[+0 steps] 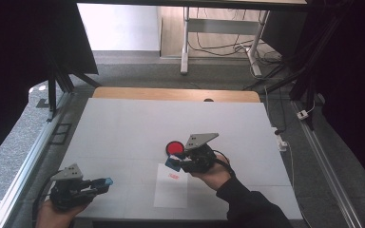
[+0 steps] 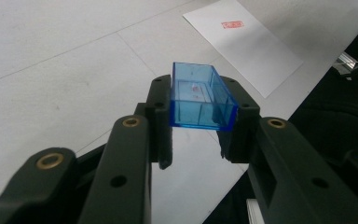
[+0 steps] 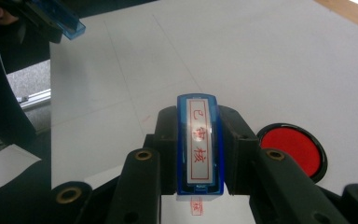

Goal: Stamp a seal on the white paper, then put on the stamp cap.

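Stamp (image 3: 199,144) clenched in the right tongs (image 1: 179,162) just above its fresh red imprint on the paper sheet (image 1: 171,192) — cap (image 2: 200,95) gripped in the left tongs (image 1: 100,184), near-left — next: bring the two together for recapping.

A white-covered table (image 1: 123,128) carries a sheet of paper (image 1: 171,192) just below the right gripper (image 1: 177,161) and a red ink pad (image 1: 174,147) beside its jaws.

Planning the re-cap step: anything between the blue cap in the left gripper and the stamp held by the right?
Nothing visible. The blue cap in the left gripper and the stamp in the right gripper have only bare table between them.
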`<state>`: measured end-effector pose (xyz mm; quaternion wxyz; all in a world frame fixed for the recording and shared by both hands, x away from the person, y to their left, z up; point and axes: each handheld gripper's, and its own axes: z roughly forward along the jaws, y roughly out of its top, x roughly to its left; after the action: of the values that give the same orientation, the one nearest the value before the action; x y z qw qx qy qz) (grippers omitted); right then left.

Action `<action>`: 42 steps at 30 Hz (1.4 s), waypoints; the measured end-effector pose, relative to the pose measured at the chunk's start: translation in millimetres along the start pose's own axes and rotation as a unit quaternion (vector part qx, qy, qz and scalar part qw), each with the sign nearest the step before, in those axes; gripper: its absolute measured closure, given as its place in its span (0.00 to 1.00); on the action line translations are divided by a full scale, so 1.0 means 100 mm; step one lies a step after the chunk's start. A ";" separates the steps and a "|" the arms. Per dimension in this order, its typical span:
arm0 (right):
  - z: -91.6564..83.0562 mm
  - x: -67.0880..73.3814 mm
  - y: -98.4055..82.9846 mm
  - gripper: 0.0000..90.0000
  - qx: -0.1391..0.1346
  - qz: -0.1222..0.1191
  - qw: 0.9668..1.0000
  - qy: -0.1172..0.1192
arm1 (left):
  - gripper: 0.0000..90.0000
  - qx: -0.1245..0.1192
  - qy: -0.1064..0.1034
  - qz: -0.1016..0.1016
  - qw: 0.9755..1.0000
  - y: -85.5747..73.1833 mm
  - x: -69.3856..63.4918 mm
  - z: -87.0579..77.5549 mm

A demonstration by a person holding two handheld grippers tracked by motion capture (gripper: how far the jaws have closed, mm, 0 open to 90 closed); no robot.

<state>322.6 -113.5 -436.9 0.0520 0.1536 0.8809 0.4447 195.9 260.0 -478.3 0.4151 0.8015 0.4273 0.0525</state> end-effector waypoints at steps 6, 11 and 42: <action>-0.10 0.02 0.07 0.79 -0.019 -0.002 1.000 0.000 | 0.76 0.003 -0.002 0.003 1.000 0.00 -0.01 0.01; -0.18 0.03 0.11 0.79 -0.033 -0.001 0.999 -0.001 | 0.76 0.003 -0.003 0.001 1.000 0.00 0.00 0.01; -0.33 0.06 0.19 0.79 -0.053 -0.006 0.998 0.011 | 0.76 0.013 -0.038 0.045 0.998 0.19 -0.10 0.10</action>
<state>313.8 -126.5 -401.5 0.0533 0.1403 0.8573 0.4925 206.1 240.7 -468.7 0.4178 0.8266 0.3754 0.0353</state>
